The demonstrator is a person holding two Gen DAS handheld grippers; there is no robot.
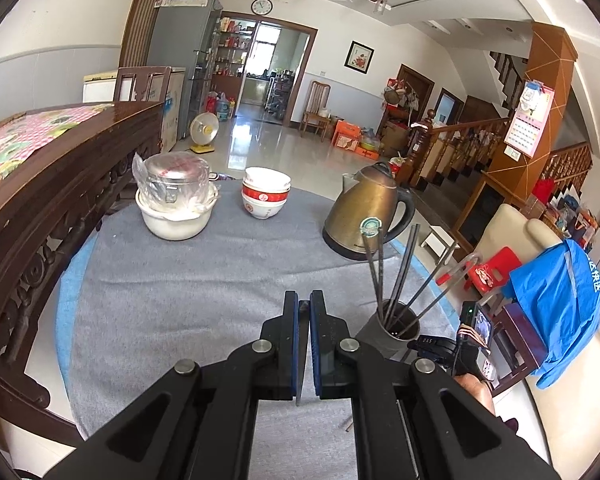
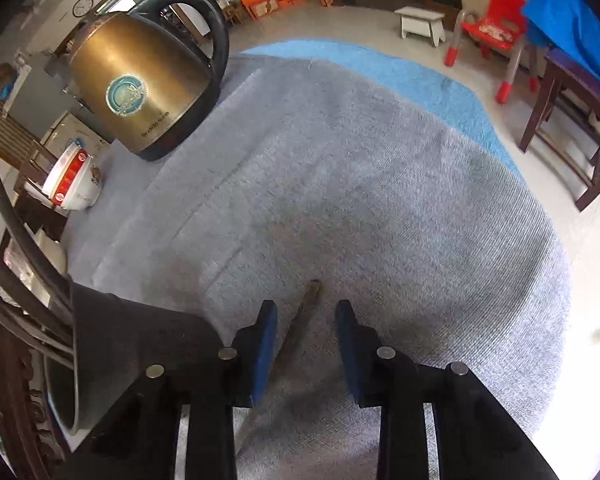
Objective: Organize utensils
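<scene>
In the left wrist view, the left gripper (image 1: pixel 304 300) sits at lower centre, its blue-padded black jaws pressed together on a thin dark blade-like strip (image 1: pixel 299 376) whose tip pokes out below the pads. To the right stands a grey cylindrical holder (image 1: pixel 396 328) with slim dark chopsticks (image 1: pixel 400 276) fanning upward. A brassy metal kettle (image 1: pixel 364 208) with a black handle, stacked glazed bowls (image 1: pixel 265 196) and a plastic-wrapped steel pot (image 1: pixel 178 178) sit farther up on the grey ribbed cloth (image 1: pixel 204 280).

In the right wrist view, the right gripper (image 2: pixel 306 312) is spread, a single brown wooden stick (image 2: pixel 302 320) lying on the cloth between its pads, touching neither.
</scene>
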